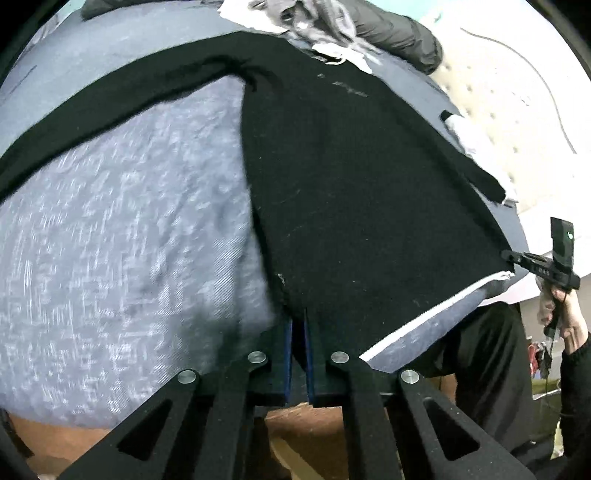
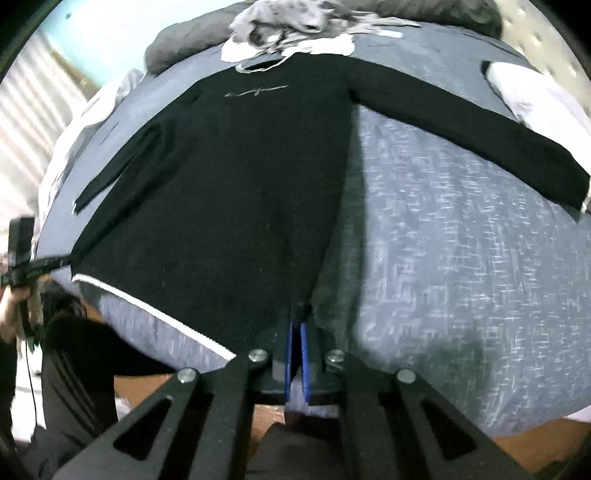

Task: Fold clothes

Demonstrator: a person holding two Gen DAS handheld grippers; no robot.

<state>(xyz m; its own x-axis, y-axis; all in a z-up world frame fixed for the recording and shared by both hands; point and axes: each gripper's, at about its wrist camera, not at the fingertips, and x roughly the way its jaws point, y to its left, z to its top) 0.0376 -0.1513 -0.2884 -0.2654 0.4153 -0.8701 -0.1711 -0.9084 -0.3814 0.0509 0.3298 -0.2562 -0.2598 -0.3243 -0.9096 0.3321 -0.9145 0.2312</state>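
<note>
So you've got one black long-sleeved top (image 2: 221, 177) laid out flat on the bed, on the blue-grey patterned bedspread (image 2: 461, 258), with its long axis running from the hem close to you up to the collar at the far end near the pile. Both sleeves are out: one stretches way off to the side across the bedspread, the other lies close along the body. There's one pale line of script across the chest, but it's too small and blurry to read, so no brand from me. Your left gripper (image 1: 298, 314) is clamped on one bottom corner of the hem, blue pads pinched together with the black fabric between them. Your right gripper (image 2: 297, 310) is doing the same on the other bottom corner, pads closed tight on the cloth. In the left camera you can see the right gripper off at the edge, with your hand (image 1: 565, 321) wrapped round its handle. A white trim line runs along the bedspread's near edge under the hem. Past the collar there's one rumpled heap of grey and white clothes (image 2: 288, 22), plus a dark grey pillow (image 1: 399, 33) behind it and a cream tufted headboard (image 1: 517, 110) off to the side.
</note>
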